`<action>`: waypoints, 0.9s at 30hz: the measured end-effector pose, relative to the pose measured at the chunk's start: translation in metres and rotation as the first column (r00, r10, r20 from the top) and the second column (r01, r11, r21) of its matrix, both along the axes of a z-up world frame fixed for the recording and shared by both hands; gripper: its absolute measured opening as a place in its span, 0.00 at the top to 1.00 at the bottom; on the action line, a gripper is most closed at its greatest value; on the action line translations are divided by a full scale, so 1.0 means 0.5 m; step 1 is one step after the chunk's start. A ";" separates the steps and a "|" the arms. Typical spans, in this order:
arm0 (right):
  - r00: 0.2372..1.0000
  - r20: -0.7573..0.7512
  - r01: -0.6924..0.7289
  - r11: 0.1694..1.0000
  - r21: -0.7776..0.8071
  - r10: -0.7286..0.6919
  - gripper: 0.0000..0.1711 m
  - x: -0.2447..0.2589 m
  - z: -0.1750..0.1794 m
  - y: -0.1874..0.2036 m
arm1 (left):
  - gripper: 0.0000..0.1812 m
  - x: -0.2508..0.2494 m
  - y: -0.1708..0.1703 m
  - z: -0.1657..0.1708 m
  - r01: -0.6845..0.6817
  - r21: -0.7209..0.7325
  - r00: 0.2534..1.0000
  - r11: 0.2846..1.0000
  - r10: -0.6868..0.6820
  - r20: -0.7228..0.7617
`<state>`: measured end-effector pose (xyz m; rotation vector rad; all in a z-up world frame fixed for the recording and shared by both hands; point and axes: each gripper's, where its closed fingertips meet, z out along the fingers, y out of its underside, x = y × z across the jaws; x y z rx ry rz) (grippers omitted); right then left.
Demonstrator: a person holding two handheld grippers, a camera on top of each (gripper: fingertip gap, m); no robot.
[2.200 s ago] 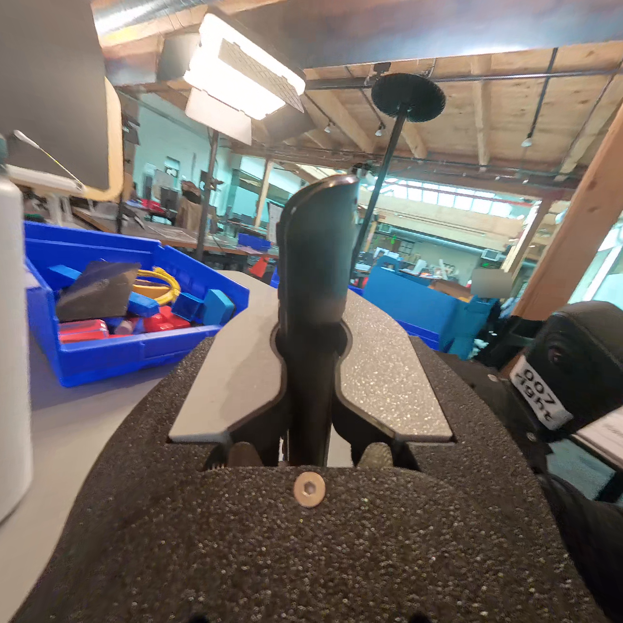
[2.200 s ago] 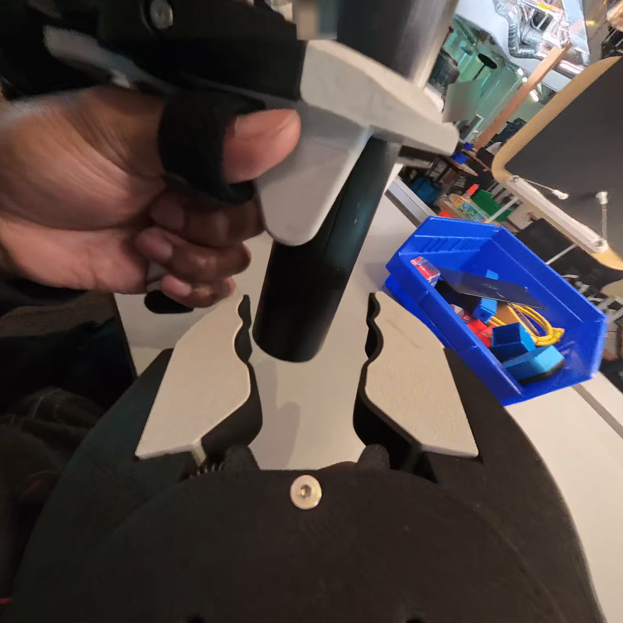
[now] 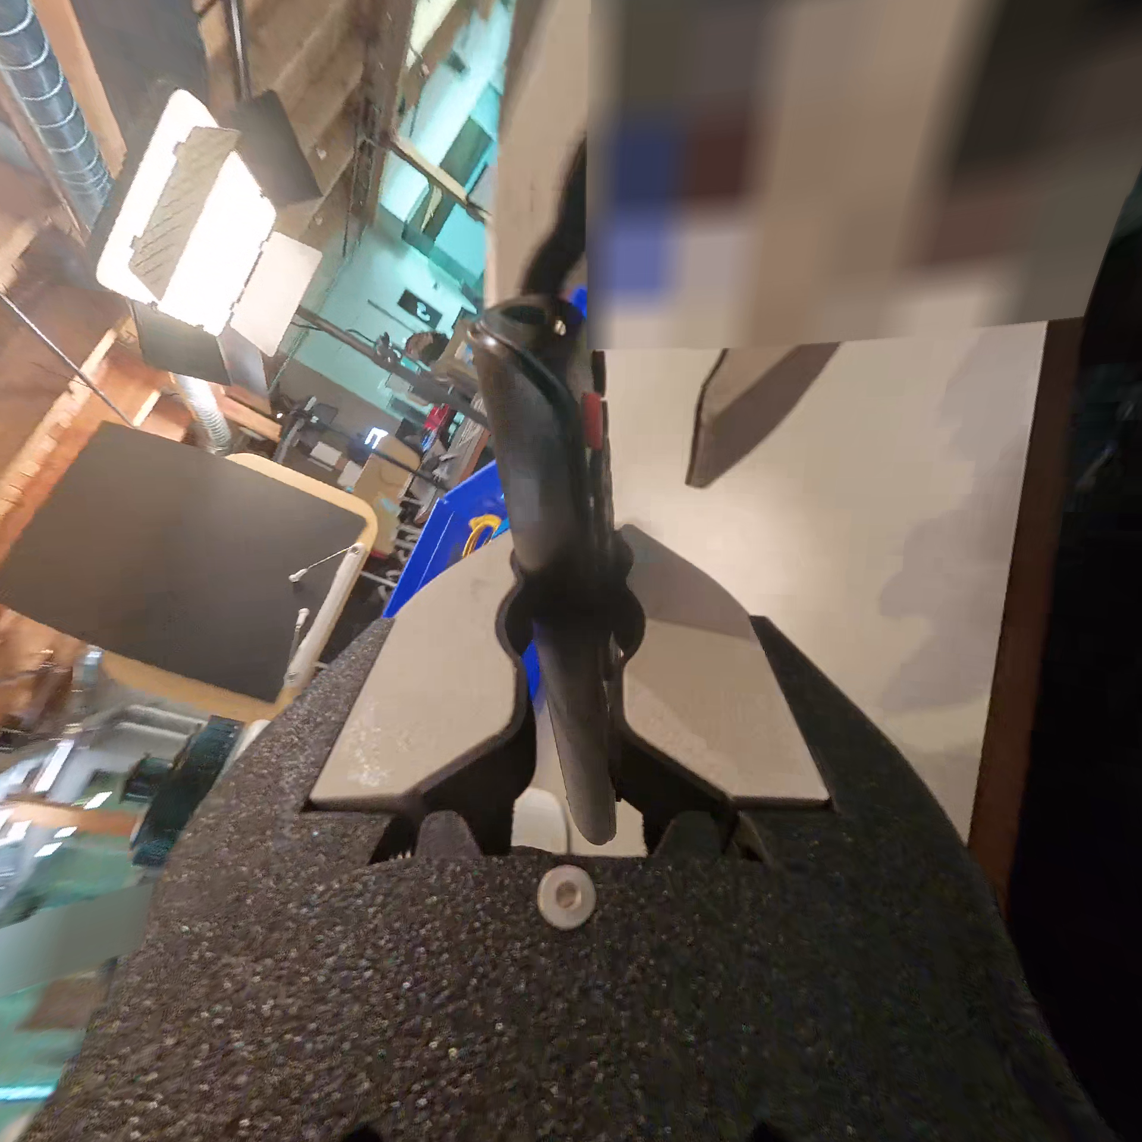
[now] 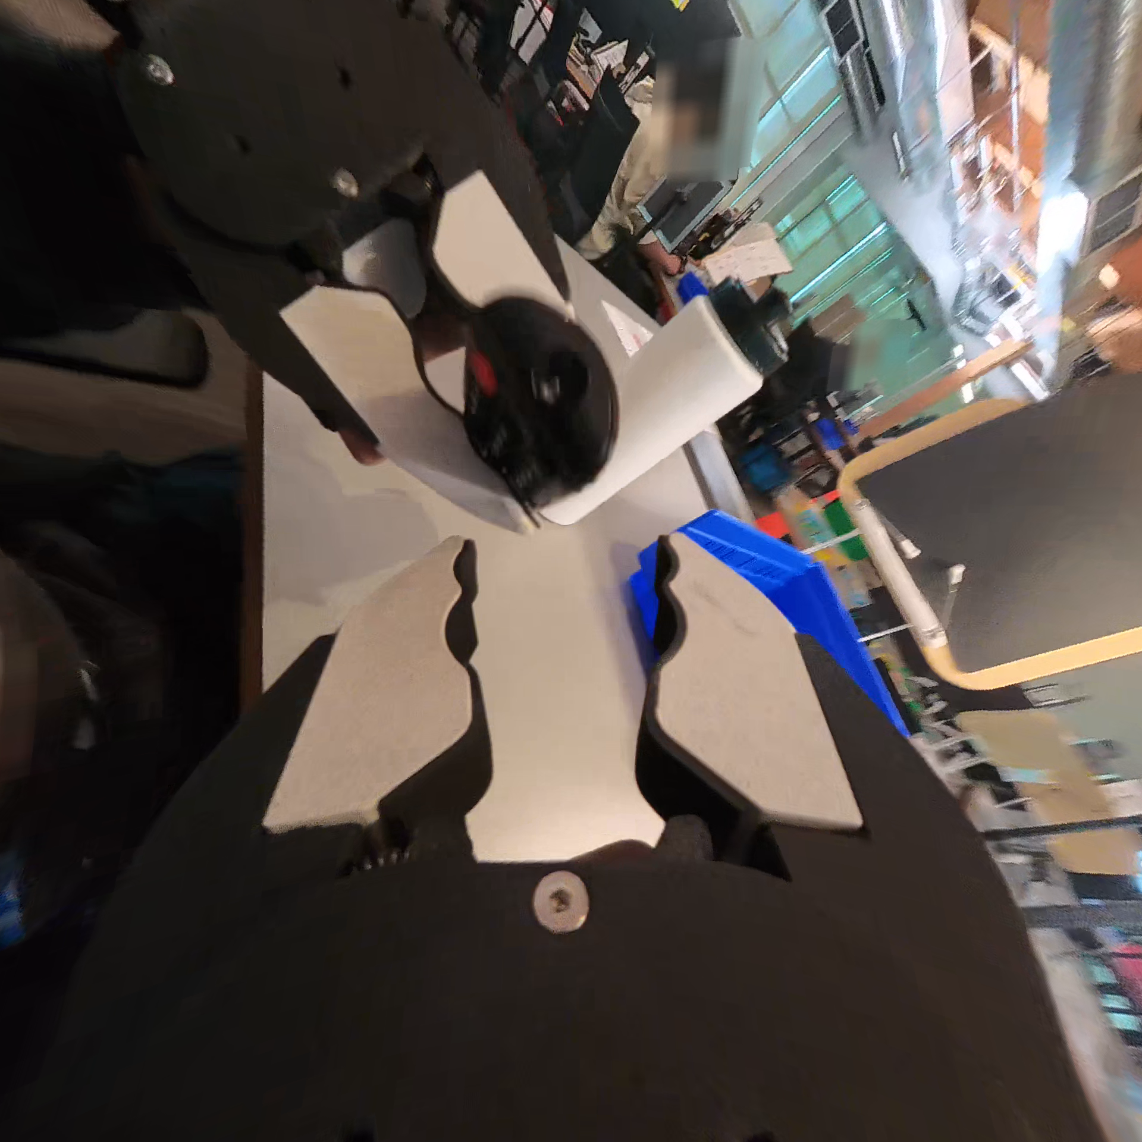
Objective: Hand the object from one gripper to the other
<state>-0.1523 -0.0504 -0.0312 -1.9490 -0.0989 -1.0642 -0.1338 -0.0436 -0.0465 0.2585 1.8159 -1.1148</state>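
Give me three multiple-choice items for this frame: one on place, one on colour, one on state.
1. Where is the black tool?
A. In the left claw
B. In the bin
C. On the table

2. What colour is the bin?
A. Green
B. Blue
C. Yellow

3. How is the right claw?
A. Shut on the tool
B. Shut on nothing
C. Open, holding nothing

Answers: 1 A, its fingers pinch the tool; 2 B, blue wall beside the right finger; 3 C, bare table shows between its fingers.
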 end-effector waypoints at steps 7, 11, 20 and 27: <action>0.990 0.140 0.015 0.959 -0.282 0.026 0.71 -0.014 -0.058 0.011 | 0.87 -0.006 -0.018 -0.062 -0.087 0.258 0.987 0.962 0.049 0.151; 0.984 0.172 0.012 0.937 -0.350 0.052 0.85 -0.008 -0.079 0.018 | 0.87 0.001 -0.019 -0.072 -0.142 0.296 0.978 0.945 0.087 0.190; 0.991 0.088 -0.103 0.995 -0.016 0.104 0.86 0.008 0.004 -0.019 | 0.64 0.008 0.032 0.063 0.076 -0.357 0.992 0.931 -0.108 -0.072; 0.885 -0.162 -0.297 0.795 0.529 0.437 0.86 0.001 0.077 -0.070 | 0.63 0.009 0.167 0.171 0.141 -0.962 0.694 0.234 -0.716 -0.073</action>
